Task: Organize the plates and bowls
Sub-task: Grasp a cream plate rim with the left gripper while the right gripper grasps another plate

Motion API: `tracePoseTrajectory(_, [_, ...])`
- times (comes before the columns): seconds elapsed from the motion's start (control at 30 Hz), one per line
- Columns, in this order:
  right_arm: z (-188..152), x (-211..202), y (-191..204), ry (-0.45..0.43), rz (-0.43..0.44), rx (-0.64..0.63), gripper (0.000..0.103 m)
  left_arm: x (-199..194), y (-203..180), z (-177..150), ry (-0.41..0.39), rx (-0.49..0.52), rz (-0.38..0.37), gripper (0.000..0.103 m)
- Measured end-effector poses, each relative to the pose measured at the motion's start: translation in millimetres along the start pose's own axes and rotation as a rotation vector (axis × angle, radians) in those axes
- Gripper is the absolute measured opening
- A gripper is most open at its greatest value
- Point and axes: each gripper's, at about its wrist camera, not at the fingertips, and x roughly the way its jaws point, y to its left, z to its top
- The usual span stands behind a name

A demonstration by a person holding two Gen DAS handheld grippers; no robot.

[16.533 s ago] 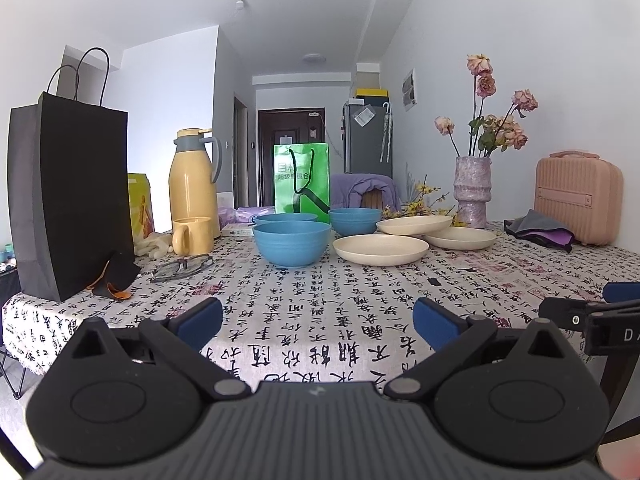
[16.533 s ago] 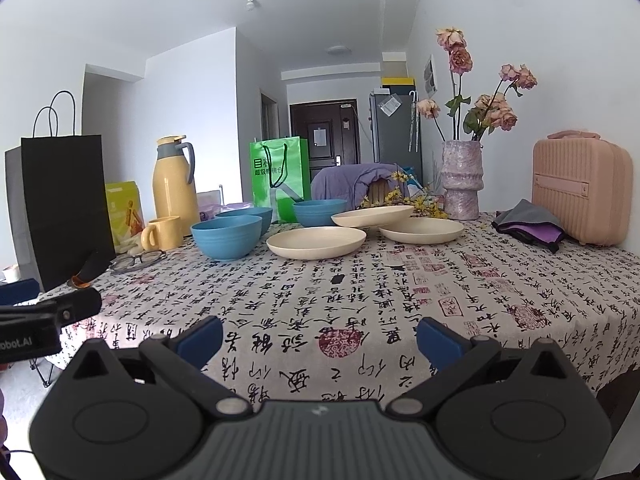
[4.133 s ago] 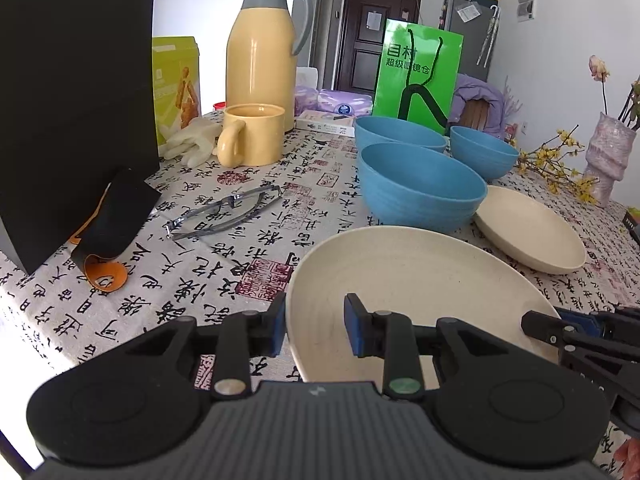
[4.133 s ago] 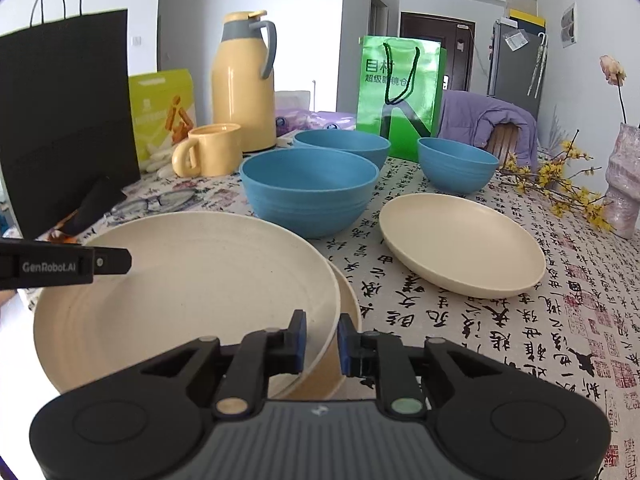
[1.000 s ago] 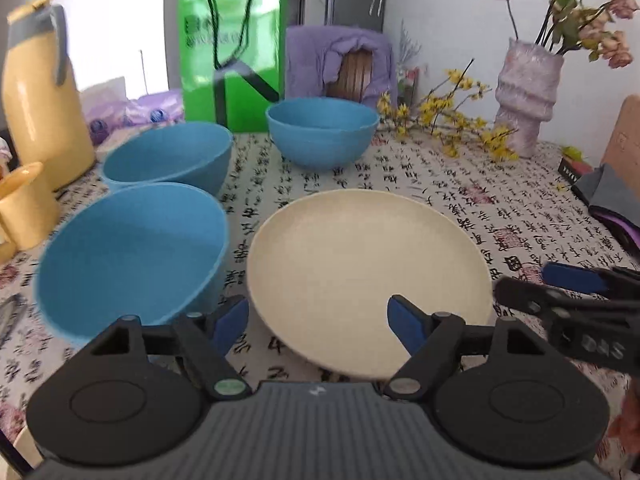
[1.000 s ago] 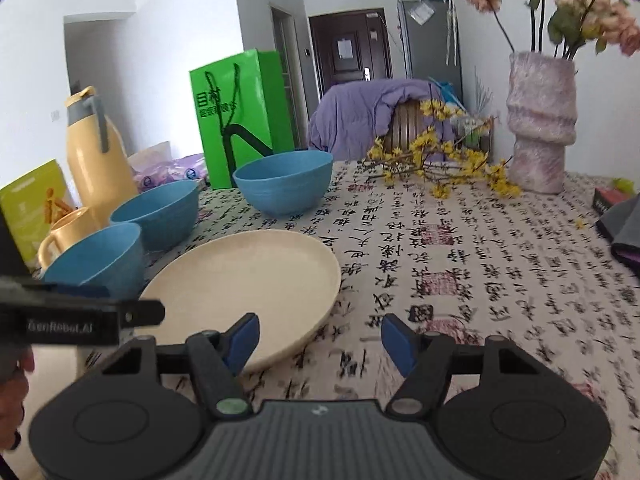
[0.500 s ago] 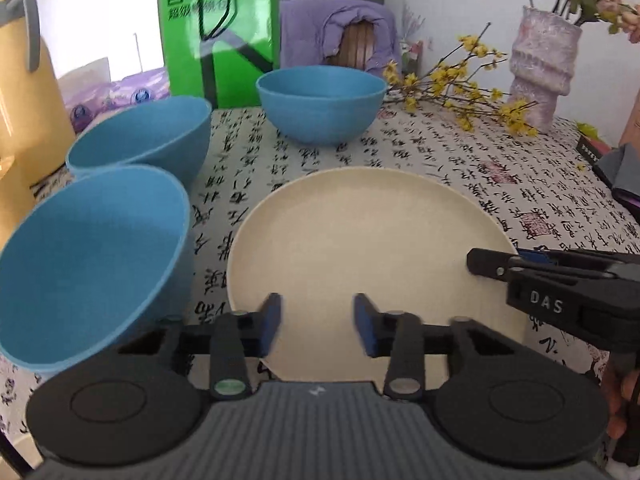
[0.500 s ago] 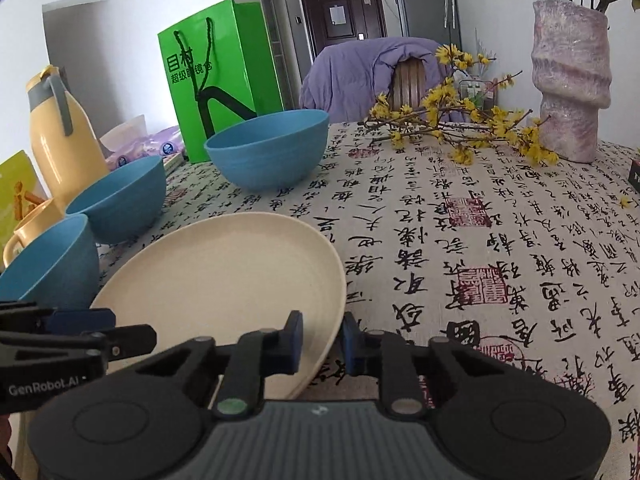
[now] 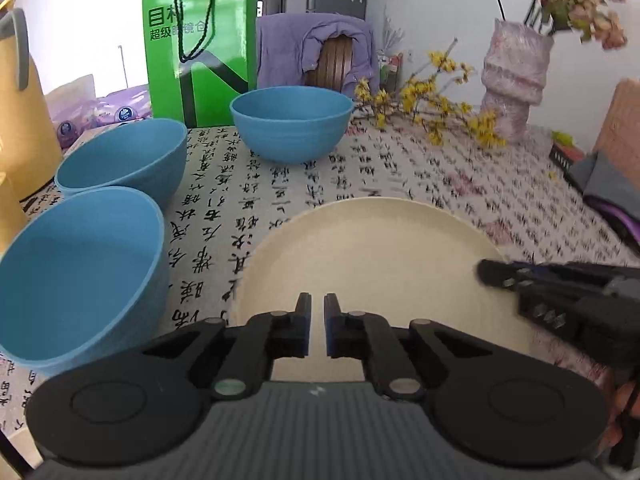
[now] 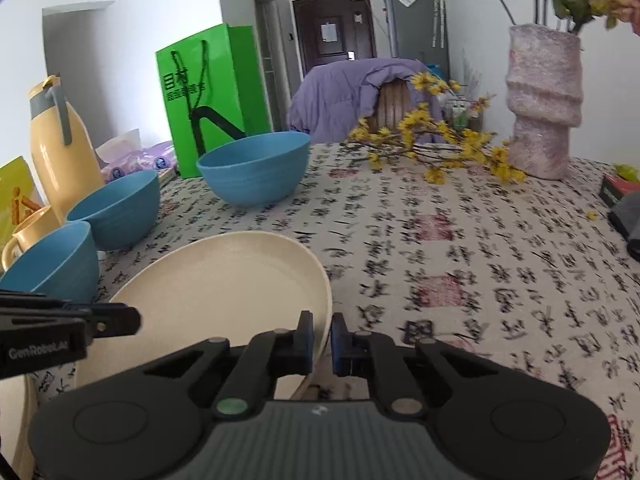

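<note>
Patterned tablecloth [image 9: 280, 192]: three empty blue bowls [image 9: 291, 122]

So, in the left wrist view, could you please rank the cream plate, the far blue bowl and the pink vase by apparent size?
1. Round cream plate, nearest the camera.
2. Far blue bowl.
3. Ridged pink vase; it stands farther back, so true sizes stay unsure.

Our left gripper [image 9: 316, 330] is matte black, with two round flat housings, jointed linkage arms tipped by small silver and green pivot pins, blue-faced pads on slim fingers [image 9: 302, 320], and a dark grey ribbed body bearing a small pale logo. Our right gripper [image 10: 322, 340] is built the same way, down to its blue pads. Seen side-on, one carries the white lettering "GenRobot.AI", the other a row of small screws; fingertips of a hand [image 9: 624, 408] show beside it.
</note>
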Motion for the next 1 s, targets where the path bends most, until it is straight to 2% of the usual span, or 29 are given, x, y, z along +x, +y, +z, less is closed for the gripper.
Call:
tracePoseTrajectory(0.1, [-10, -10, -22, 0.01, -0.03, 0.042, 0.008, 0, -5, -4, 0.011, 0.022, 0.004, 0.012])
tracePoseTrajectory(0.23, [-15, -21, -39, 0.01, -0.054, 0.047, 0.009, 2, -17, -2, 0.008, 0.034, -0.038, 0.013])
tracePoseTrajectory(0.3, [-16, -24, -45, 0.004, -0.082, 0.044, 0.009, -4, -22, -1, -0.025, 0.042, -0.051, 0.021])
tracePoseTrajectory(0.33, [-16, -26, -49, 0.002, -0.096, 0.047, 0.009, -7, -24, -1, -0.052, 0.05, -0.042, 0.037])
tracePoseTrajectory(0.37, [-17, -26, -54, 0.003, -0.102, 0.054, 0.009, -10, -25, -2, -0.084, 0.051, -0.034, 0.043])
tracePoseTrajectory(0.43, [-18, -27, -62, 0.005, -0.097, 0.075, 0.009, -8, -29, 0, -0.095, 0.073, -0.035, 0.043])
tracePoseTrajectory(0.53, [-20, -27, -62, 0.002, -0.096, 0.067, 0.009, 10, -34, 5, -0.018, 0.073, -0.056, 0.041])
tracePoseTrajectory(0.63, [-21, -28, -61, 0.003, -0.087, 0.064, 0.009, 32, -31, 8, 0.086, 0.013, -0.071, 0.021])
tracePoseTrajectory(0.8, [-20, -35, -59, -0.008, -0.088, 0.057, 0.009, 31, -27, 9, 0.094, -0.063, -0.064, 0.013])
tracePoseTrajectory(1.0, [-21, -76, -53, -0.058, -0.098, 0.027, 0.009, -9, -34, 2, 0.052, -0.087, -0.062, 0.012])
